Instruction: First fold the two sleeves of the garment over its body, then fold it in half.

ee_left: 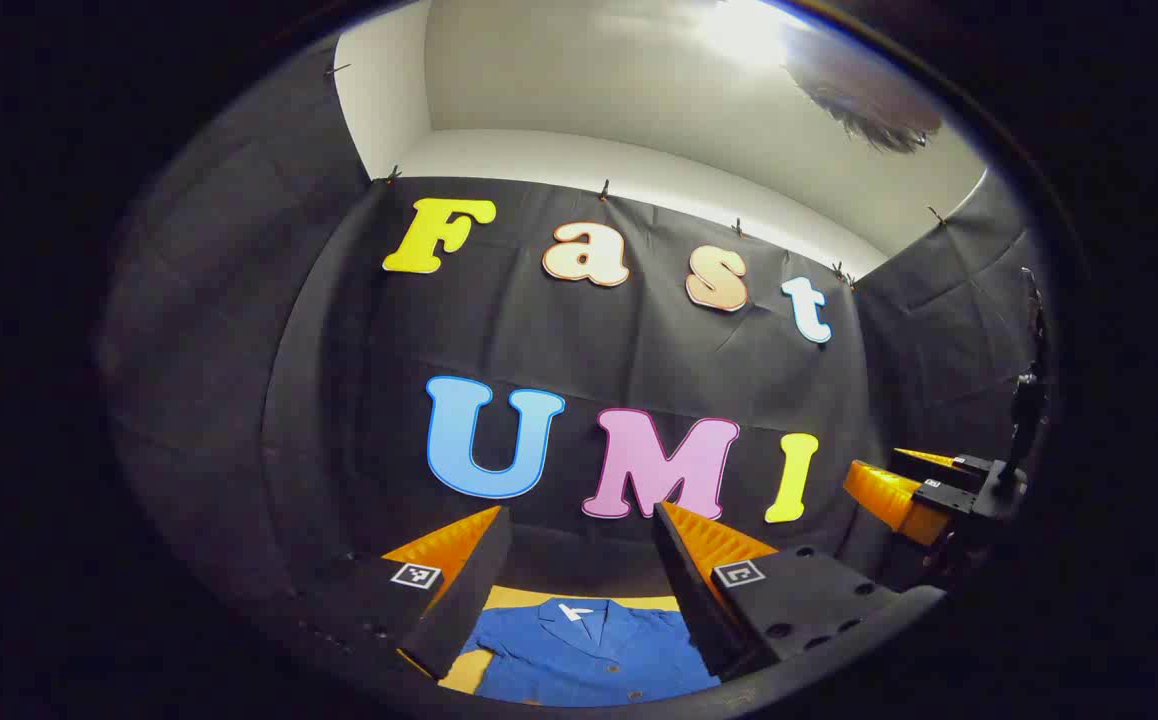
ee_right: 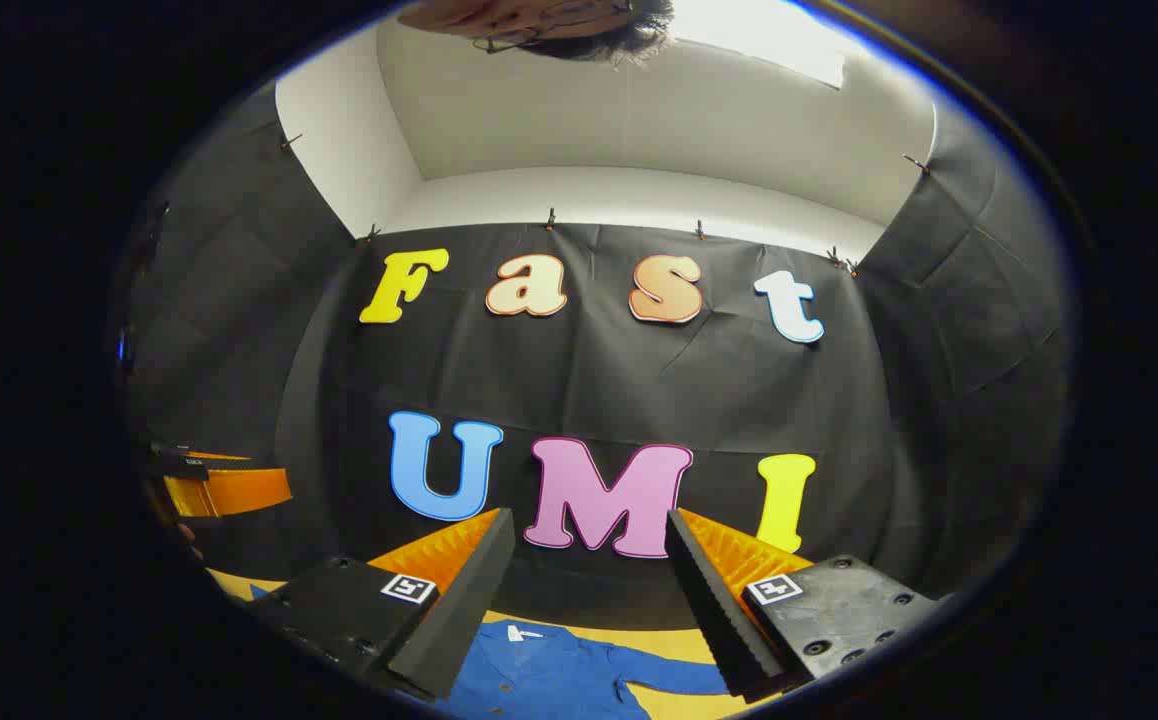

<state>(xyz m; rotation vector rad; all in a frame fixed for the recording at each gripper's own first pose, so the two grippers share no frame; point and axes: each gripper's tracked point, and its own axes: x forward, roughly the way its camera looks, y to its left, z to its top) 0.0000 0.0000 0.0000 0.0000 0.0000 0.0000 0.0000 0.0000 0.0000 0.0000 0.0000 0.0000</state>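
The blue shirt [ee_left: 589, 655] lies flat on the yellow desk [ee_left: 519, 598], collar toward the booth wall, buttons down its front. It looks like thin woven cloth: light, limp, likely to sag and slide when lifted, with nothing fragile in it. A pinch near a cuff or the outer edge of a sleeve should carry the sleeve over the body; one sleeve [ee_right: 679, 678] runs out sideways from the shirt in the right gripper view.

The left claw [ee_left: 579, 560] is held above the shirt with its fingers apart and nothing between them; the shirt's collar and chest sit below and between the fingers, clear of them. The right claw [ee_right: 579, 570] also has its fingers spread and empty, above the shirt, with the collar [ee_right: 522, 632] just beside its left finger and the sleeve below its right finger. Neither touches the cloth.
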